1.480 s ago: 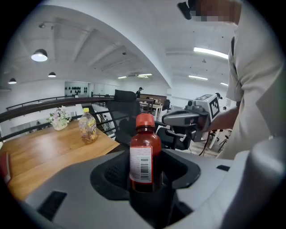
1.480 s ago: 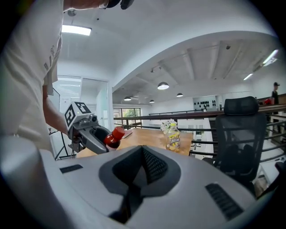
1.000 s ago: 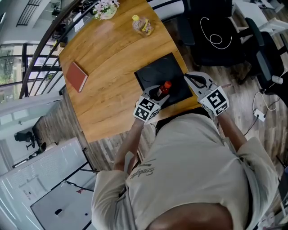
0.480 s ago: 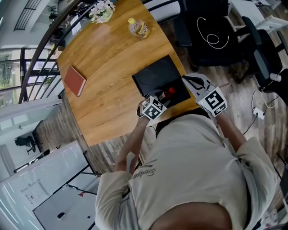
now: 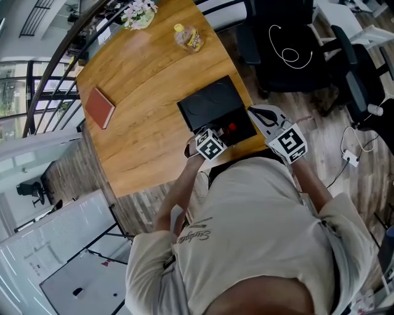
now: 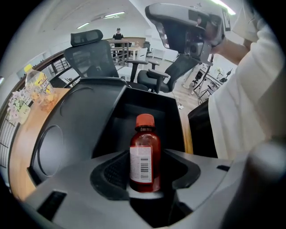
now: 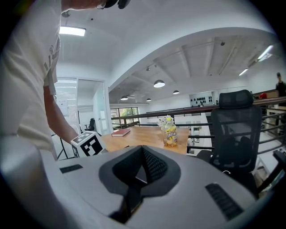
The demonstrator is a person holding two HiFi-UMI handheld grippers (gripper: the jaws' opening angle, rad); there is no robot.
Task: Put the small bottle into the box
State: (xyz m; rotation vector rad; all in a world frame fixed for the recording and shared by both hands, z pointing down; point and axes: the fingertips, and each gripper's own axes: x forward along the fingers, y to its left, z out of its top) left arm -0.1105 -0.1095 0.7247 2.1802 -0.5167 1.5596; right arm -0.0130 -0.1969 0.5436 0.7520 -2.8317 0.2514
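The small bottle (image 6: 145, 154), dark red with a red cap (image 5: 232, 128) and a white barcode label, stands upright between the jaws of the left gripper (image 6: 145, 174), which are closed narrowly on its lower body. It is held at the near end of the black box (image 5: 209, 104), with the box's dark hollow (image 6: 147, 105) right behind it. The jaws hide its base, so I cannot tell whether it touches the box floor. In the head view the left gripper (image 5: 223, 134) reaches in over the near edge of the box, its marker cube (image 5: 211, 146) toward the person. The right gripper (image 5: 258, 112) sits just beside the box's right corner at the edge of the bench (image 5: 148, 80). In its own view the right gripper (image 7: 136, 179) has its jaws pressed together with nothing between them. The box lies at the near side of the wooden bench. Well apart from it are a red book (image 5: 100, 107) toward the left, a clear packet with yellow print (image 5: 188, 38) at the far side, and a bunch of pale flowers (image 5: 140, 13) at the far corner. A black office chair (image 5: 295, 55) stands on the floor to the right of the bench.
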